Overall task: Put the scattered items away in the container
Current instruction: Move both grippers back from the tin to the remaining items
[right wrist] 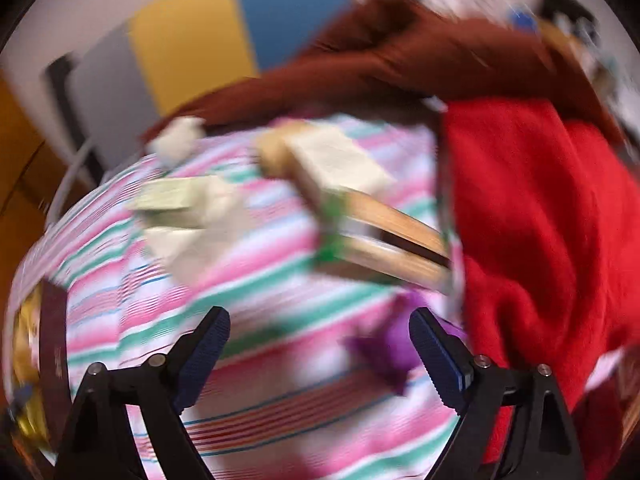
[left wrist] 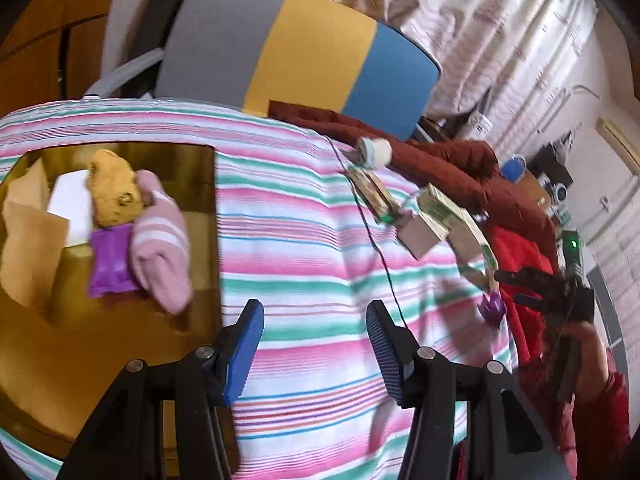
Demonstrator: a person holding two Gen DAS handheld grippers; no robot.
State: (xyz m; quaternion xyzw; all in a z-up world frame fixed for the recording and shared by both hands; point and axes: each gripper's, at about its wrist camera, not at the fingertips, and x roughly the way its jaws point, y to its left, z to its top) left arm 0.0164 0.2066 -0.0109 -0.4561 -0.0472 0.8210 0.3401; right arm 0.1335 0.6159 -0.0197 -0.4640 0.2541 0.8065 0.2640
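Container loaded at left, loose items remaining at right

Container, a gold-brown box, sits at the left of the striped cloth; it already holds a yellow plush toy, a pink mitten, a purple wrapper and a white card, so the task is judged partly done.

Left gripper hangs over bare cloth just beside the box's right wall; its blue pads stand apart with nothing between them, released, presumably because its load is already delivered.

Further right lie a white roll against the brown garment, a flat packet and a stack of green-printed boxes; these stay scattered, well apart from the box.

Right gripper points down at the cloth, jaws spread wide and empty; a small purple item lies just inside its right pad, not pressed; the wide stance suits straddling it before closing. Blur hides whether pad and item touch. Red garment crowds the right side and could snag.
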